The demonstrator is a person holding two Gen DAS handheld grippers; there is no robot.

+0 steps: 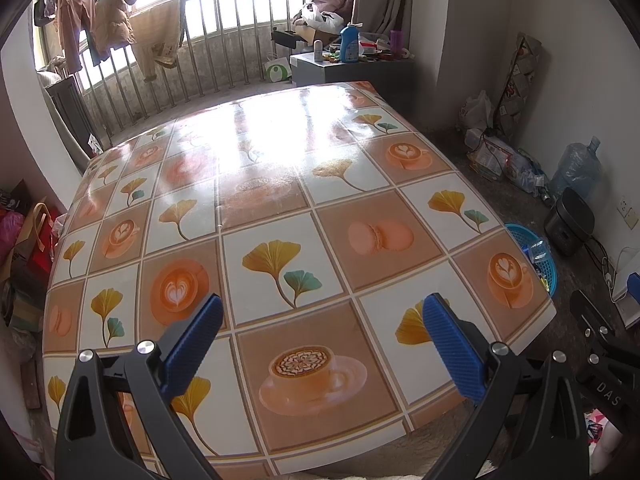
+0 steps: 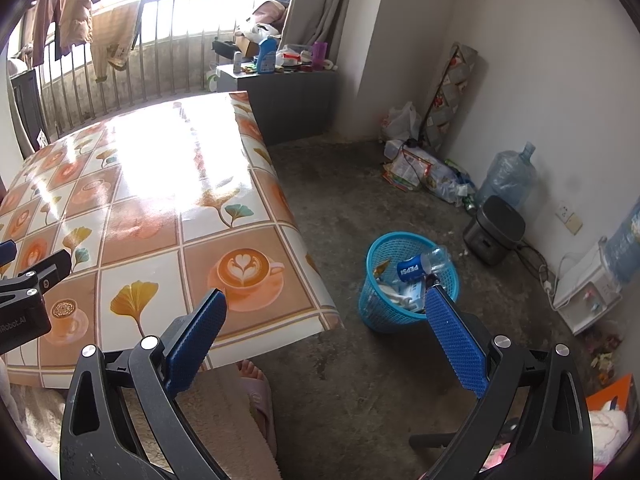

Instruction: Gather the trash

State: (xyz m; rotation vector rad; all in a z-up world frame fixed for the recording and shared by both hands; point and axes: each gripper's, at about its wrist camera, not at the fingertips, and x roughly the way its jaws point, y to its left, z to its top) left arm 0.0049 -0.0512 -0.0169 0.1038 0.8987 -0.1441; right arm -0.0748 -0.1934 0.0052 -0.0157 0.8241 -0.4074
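The left gripper [image 1: 322, 316] has its blue-padded fingers [image 1: 192, 344] spread wide with nothing between them, at the bottom of the left wrist view over the glossy patterned counter [image 1: 280, 184], which fills the middle of that frame. The right gripper [image 2: 326, 312] likewise holds its fingers [image 2: 456, 344] wide apart and empty, low in the right wrist view past the counter's near right corner, above the bare concrete floor [image 2: 360, 200]. Just beyond its right fingertip, at centre right of that frame, a blue mesh basket [image 2: 376, 312] stands on the floor beside the counter, with a Pepsi bottle [image 2: 424, 266] lying tilted across its rim and paper scraps inside. A slippered foot [image 2: 256, 384] shows at the lower middle.
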